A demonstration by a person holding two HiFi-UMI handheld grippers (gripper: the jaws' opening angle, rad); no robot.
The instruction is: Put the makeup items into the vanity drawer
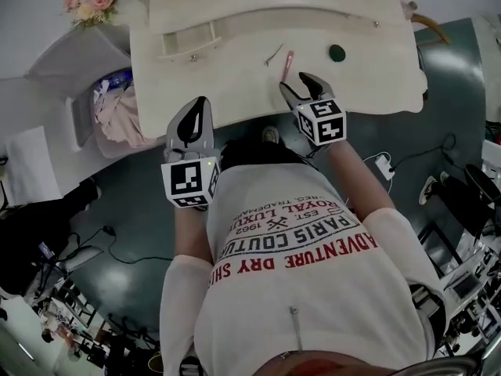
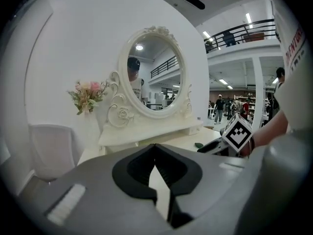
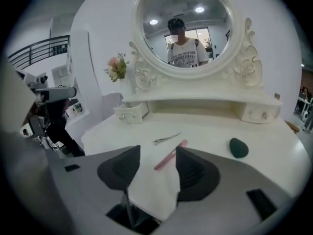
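Pink makeup stick (image 3: 170, 155) | just ahead of right tool (image 3: 157, 153), jaws spread, empty | likely light, stiff, slim: pinch mid-length | left tool (image 2: 155, 147) clenched, empty

Large indoor hall with mezzanine railing (image 2: 239, 33), staged vanity table (image 1: 235, 77), cables (image 1: 129, 253) across floor

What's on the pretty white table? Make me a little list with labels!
Table: white vanity with an oval mirror
On top: pink stick, silver hair clip, dark green sponge
Drawer: small left drawer pulled out
Left gripper: shut, empty
Right gripper: open, empty, facing the pink stick
Nearby: flowers
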